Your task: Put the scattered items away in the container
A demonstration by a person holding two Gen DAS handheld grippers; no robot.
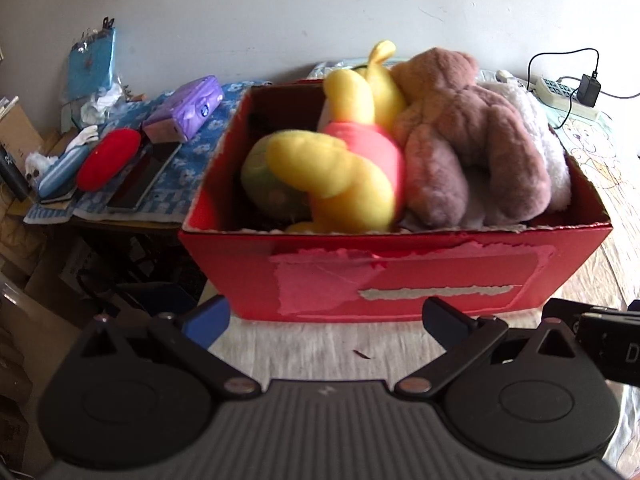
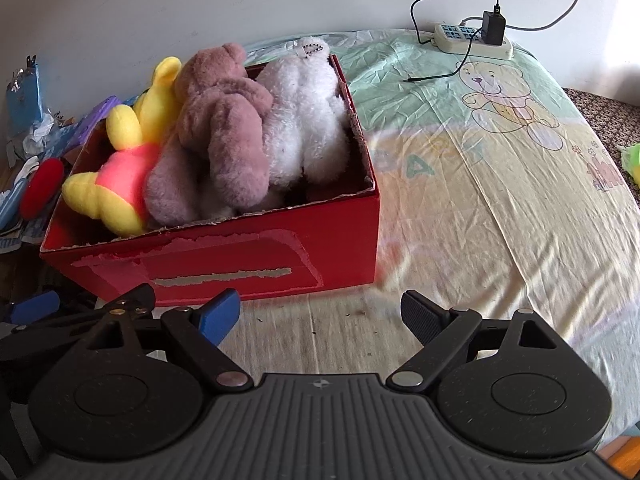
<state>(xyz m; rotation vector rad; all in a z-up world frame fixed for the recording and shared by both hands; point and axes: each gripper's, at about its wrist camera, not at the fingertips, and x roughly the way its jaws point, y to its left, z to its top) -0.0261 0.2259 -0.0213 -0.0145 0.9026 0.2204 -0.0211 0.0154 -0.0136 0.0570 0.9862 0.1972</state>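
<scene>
- Left gripper (image 1: 326,318) gaped wide, empty, just before the box (image 1: 400,276).
- Right gripper (image 2: 320,312) likewise wide, empty.
- Plush toys (image 2: 224,128) filled the box.

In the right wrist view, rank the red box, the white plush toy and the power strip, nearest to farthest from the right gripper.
From the right gripper:
1. Red box: just ahead, slightly left, on the bed.
2. White plush toy: inside the box, at its right far end.
3. Power strip: far right, by the wall, with a black charger plugged in.
</scene>
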